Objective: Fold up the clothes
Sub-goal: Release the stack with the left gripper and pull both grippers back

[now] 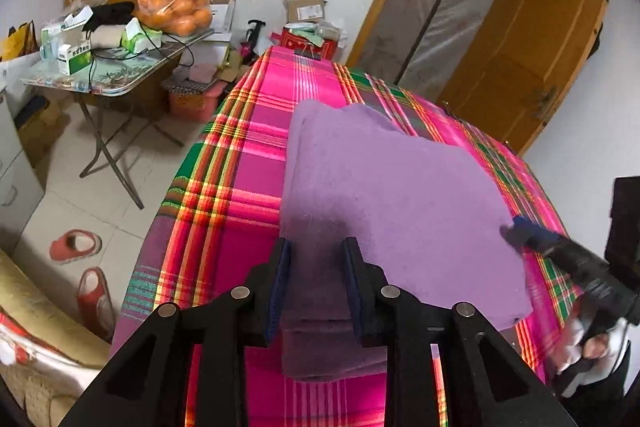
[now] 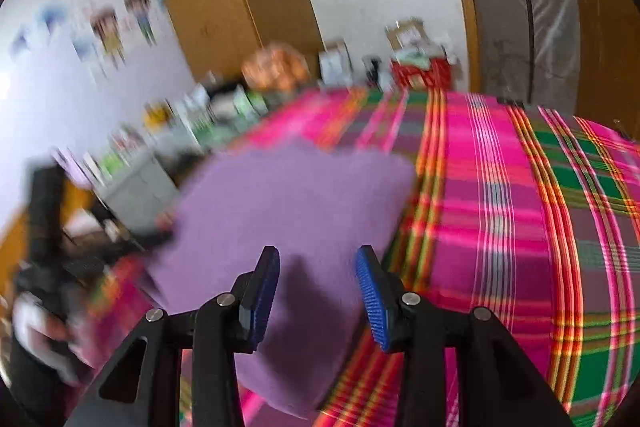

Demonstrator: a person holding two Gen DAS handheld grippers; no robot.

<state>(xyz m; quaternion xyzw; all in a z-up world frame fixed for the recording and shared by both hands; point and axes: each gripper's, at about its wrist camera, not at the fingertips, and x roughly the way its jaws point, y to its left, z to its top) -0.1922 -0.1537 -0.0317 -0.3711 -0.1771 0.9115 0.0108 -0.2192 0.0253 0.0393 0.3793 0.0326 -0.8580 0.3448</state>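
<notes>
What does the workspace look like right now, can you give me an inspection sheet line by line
Surface: pink, green and orange plaid bedcover, smooth.
Job's things: purple fleece garment, folded in layers, flat on it.
Clutter: nothing seen on the bedcover.
Grippers: left gripper open over the garment's near edge; right gripper open above its right side, empty.
Cables: black cord on the folding side table.
Surroundings: bag of oranges, red slippers, wooden door.

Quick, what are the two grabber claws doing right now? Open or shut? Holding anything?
Left gripper: open, empty, over the folded purple fleece garment.
Right gripper: open, empty, above the same garment's edge.
</notes>
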